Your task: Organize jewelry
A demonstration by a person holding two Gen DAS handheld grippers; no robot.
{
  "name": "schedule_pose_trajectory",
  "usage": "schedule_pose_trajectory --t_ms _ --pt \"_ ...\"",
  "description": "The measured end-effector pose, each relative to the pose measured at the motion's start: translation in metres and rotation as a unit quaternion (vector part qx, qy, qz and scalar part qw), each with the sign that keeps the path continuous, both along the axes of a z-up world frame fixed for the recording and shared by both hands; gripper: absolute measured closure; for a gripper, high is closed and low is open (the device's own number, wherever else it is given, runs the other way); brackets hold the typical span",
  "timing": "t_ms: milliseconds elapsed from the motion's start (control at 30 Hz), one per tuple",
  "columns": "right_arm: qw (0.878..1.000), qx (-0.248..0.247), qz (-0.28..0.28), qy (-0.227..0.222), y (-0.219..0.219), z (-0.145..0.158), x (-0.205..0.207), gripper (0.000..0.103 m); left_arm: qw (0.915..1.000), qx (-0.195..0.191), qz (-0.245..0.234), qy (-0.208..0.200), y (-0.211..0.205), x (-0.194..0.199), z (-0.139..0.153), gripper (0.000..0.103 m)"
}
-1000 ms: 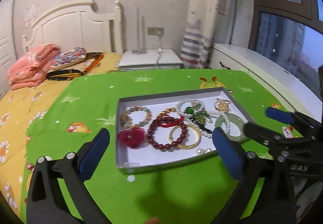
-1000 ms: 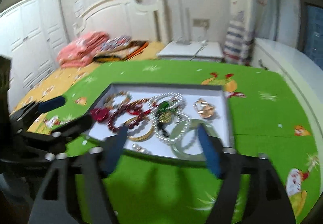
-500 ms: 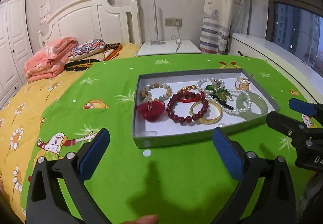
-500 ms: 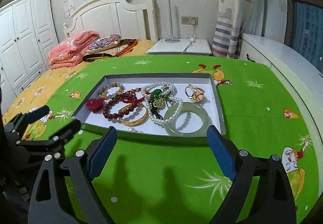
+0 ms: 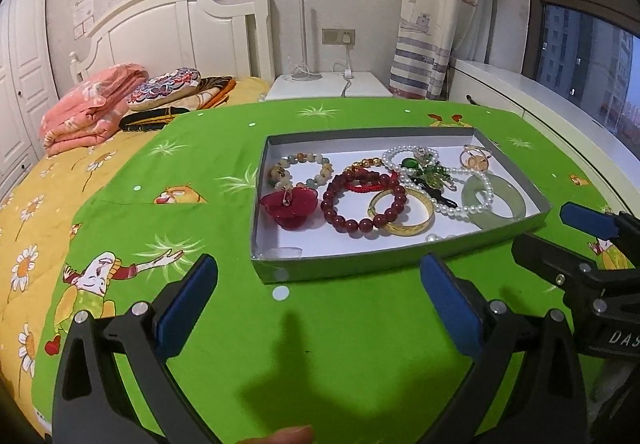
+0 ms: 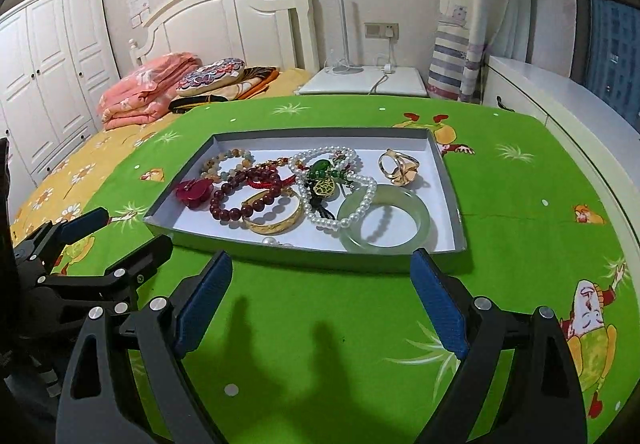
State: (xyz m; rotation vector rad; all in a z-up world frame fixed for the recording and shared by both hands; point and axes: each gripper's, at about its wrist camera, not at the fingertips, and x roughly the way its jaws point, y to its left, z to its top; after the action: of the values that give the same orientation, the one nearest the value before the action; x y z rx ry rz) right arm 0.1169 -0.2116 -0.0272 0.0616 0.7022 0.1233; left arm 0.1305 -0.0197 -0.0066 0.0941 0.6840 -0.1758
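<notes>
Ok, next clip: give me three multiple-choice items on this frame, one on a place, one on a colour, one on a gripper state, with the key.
1. Where does the jade bangle lie in the tray?
A. near right corner
B. far left corner
C. outside it

2. What colour is the cloth under the tray?
A. blue
B. green
C. white

3. How are the left gripper and the right gripper?
A. both shut on beads
B. one holds the gold bangle
C. both open, holding nothing

Key: 1 A, the bangle sits by the tray's near right walls. 2 B, green shows all round the tray. 3 C, the fingers stand wide apart short of the tray.
</notes>
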Motion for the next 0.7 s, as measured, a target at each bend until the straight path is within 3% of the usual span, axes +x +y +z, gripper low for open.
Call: schedule_pose_trajectory --t_ms 700 --pt "1.000 -0.005 -0.007 0.003 -0.0014 0.0001 -0.0013 0.018 0.9999 -0.008 0.005 0.012 0.0067 0.0012 -0.0051 0.005"
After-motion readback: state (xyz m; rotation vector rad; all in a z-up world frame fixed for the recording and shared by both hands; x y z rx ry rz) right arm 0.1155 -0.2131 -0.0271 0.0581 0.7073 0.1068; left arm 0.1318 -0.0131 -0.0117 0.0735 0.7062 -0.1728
